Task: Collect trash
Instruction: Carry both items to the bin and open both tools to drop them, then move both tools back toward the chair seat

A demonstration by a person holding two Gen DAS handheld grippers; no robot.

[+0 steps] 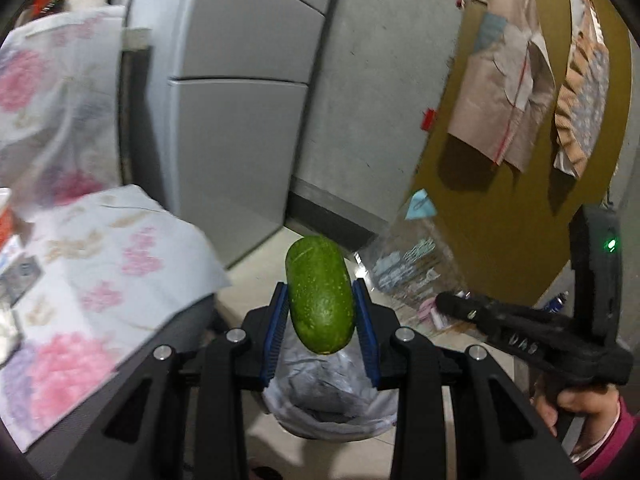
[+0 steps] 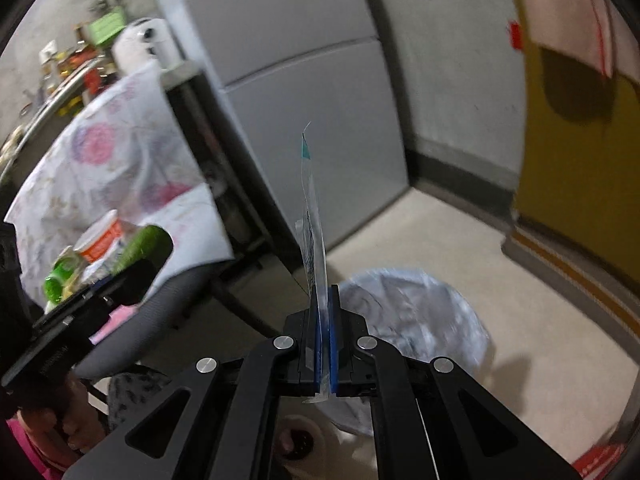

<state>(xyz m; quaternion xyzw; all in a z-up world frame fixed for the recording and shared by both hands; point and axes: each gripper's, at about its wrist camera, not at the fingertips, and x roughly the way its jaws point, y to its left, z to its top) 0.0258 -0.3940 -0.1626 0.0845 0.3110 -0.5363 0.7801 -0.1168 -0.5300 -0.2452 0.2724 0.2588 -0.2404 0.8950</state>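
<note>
A grey refrigerator (image 1: 240,92) fills the far left of the scene, with a yellow door (image 1: 500,184) at the far right hung with paper sheets. On the left, a floral cloth (image 1: 104,264) drapes over a table edge. On the beige floor, near and centre, stands a trash bin (image 1: 332,396) lined with a pale plastic bag; in the right wrist view the lined bin (image 2: 416,316) sits just beyond the fingers, and what lies inside it cannot be made out.

The left gripper (image 1: 323,304) pinches a green cucumber (image 1: 320,296) between its blue pads (image 1: 280,336), held above the bin. To its right, the right gripper (image 2: 325,304) has its pads pressed together on a thin clear plastic wrapper (image 2: 314,232) standing upright; from the left wrist view the wrapper (image 1: 412,264) hangs near the cucumber.
</note>
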